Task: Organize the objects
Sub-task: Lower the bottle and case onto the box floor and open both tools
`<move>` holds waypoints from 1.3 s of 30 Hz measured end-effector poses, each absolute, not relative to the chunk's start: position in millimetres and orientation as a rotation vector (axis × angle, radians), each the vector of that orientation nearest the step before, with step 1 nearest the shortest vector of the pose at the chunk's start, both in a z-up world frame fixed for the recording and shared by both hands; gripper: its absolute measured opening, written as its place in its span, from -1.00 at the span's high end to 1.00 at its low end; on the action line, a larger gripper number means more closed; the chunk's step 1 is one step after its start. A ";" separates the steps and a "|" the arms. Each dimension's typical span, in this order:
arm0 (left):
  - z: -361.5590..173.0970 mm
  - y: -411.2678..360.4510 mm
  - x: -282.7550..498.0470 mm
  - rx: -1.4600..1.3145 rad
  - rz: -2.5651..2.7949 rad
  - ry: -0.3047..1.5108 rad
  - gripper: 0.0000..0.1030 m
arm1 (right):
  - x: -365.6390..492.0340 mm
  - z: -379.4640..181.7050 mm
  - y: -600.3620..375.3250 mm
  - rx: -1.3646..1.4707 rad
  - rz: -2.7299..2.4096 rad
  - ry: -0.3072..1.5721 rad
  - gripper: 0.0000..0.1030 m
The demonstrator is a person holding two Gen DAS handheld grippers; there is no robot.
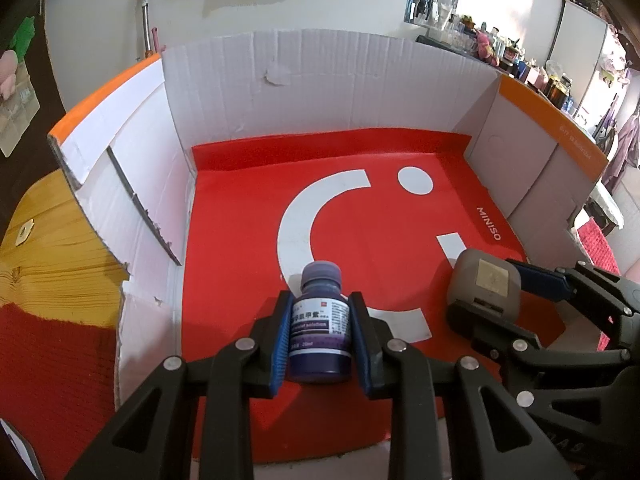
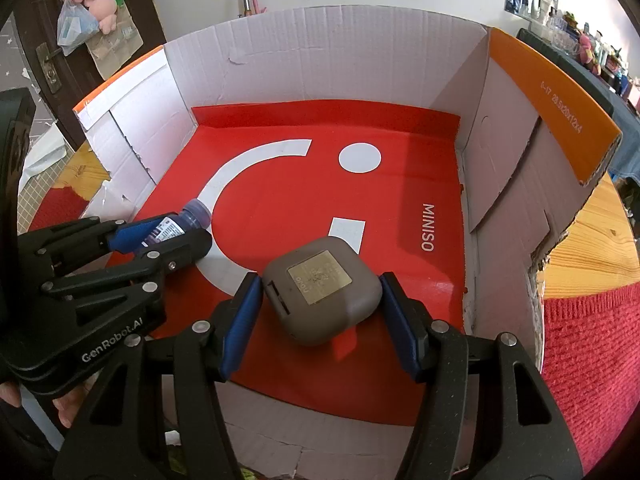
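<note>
A small purple bottle point(image 1: 320, 324) with a dark label sits between the blue pads of my left gripper point(image 1: 320, 344), which is shut on it over the box's red floor. It also shows in the right wrist view point(image 2: 182, 226), held at the left. A grey-brown rounded case point(image 2: 322, 296) with a gold patch lies on the red floor between the pads of my right gripper point(image 2: 322, 320). A gap shows at the right pad, so the jaws are open around it. The case also shows in the left wrist view point(image 1: 484, 288).
Both grippers are inside a white cardboard box point(image 1: 320, 80) with orange flaps point(image 2: 552, 100) and a red MINISO liner point(image 2: 400, 208). The box stands on a wooden table point(image 1: 48, 248) with a red mat point(image 2: 588, 360). Shelves of clutter point(image 1: 520, 60) line the far right.
</note>
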State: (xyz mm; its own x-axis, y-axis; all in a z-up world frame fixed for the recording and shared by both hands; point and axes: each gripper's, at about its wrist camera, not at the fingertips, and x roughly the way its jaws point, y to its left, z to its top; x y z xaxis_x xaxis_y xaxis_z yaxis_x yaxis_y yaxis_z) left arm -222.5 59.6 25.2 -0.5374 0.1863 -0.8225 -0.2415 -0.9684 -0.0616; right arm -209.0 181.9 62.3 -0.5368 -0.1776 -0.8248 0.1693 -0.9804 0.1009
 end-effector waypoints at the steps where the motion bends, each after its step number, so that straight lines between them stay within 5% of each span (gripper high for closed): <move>1: 25.0 58.8 -222.2 -1.357 2.557 0.083 0.43 | -209.0 62.0 181.8 1.391 -2.593 -0.014 -0.14; 39: 61.4 56.2 -187.5 -1.237 2.646 0.091 -0.09 | -179.2 88.4 178.8 1.266 -2.644 -0.012 -0.39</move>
State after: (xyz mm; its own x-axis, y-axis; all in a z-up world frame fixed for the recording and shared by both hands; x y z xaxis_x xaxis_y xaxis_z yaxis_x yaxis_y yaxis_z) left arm -187.5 56.2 61.4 -0.6222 0.1710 -0.7640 -0.2229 -0.9742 -0.0365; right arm -179.2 178.8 88.4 -0.6092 -0.1911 -0.7697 0.1843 -0.9781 0.0969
